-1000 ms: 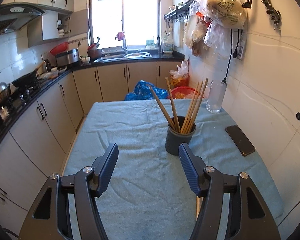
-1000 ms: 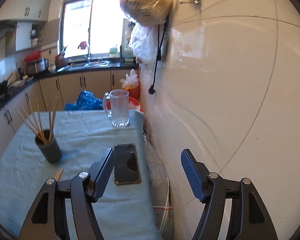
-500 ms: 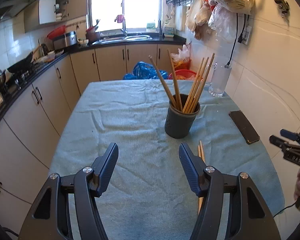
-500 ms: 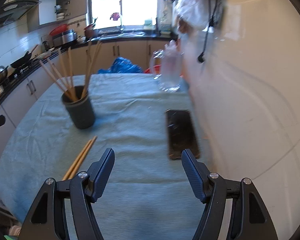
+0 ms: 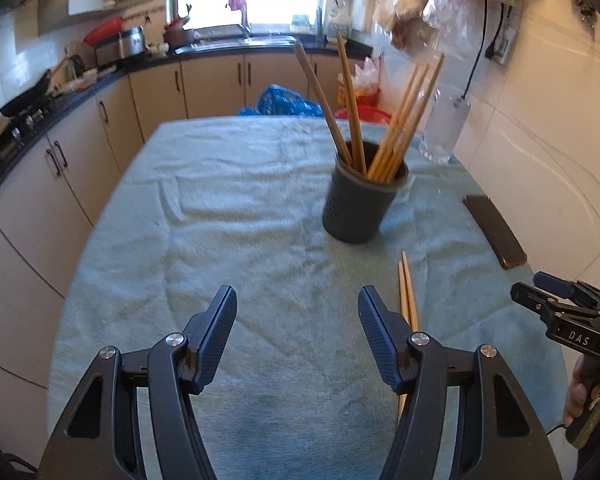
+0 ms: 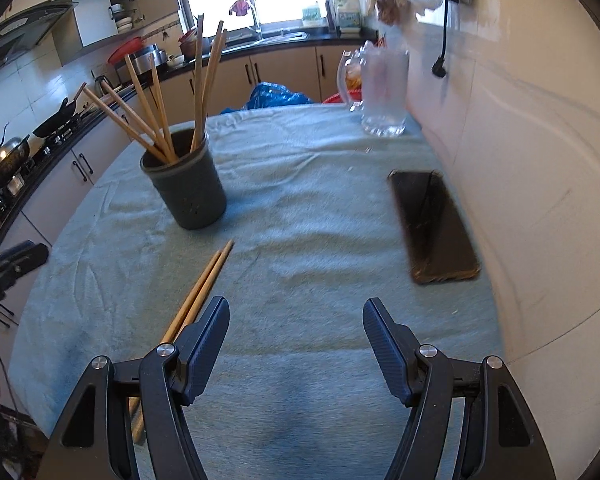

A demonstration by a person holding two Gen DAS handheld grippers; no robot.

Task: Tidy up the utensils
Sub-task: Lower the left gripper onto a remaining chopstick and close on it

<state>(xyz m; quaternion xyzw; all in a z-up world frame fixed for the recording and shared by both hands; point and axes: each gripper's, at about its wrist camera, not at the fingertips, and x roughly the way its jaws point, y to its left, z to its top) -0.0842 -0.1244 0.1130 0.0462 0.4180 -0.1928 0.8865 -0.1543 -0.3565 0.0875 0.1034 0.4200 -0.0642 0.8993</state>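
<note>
A dark grey holder [image 5: 362,204] with several wooden chopsticks standing in it sits on the towel-covered table; it also shows in the right wrist view [image 6: 186,188]. A loose pair of chopsticks [image 5: 407,292] lies flat in front of the holder, beside my left gripper's right finger. In the right wrist view the pair [image 6: 198,292] runs under my right gripper's left finger. My left gripper [image 5: 298,332] is open and empty above the towel. My right gripper [image 6: 296,344] is open and empty; its body shows at the right edge of the left wrist view [image 5: 560,312].
A black phone [image 6: 434,226] lies near the wall on the right, also in the left wrist view [image 5: 494,230]. A glass mug [image 6: 380,92] stands at the far right corner. The tiled wall [image 6: 520,140] is close on the right. Kitchen counters run along the left.
Both grippers have moved in over the table. The right one swung left from the wall, so the holder and loose chopsticks now lie in front of it. Both stay open.
</note>
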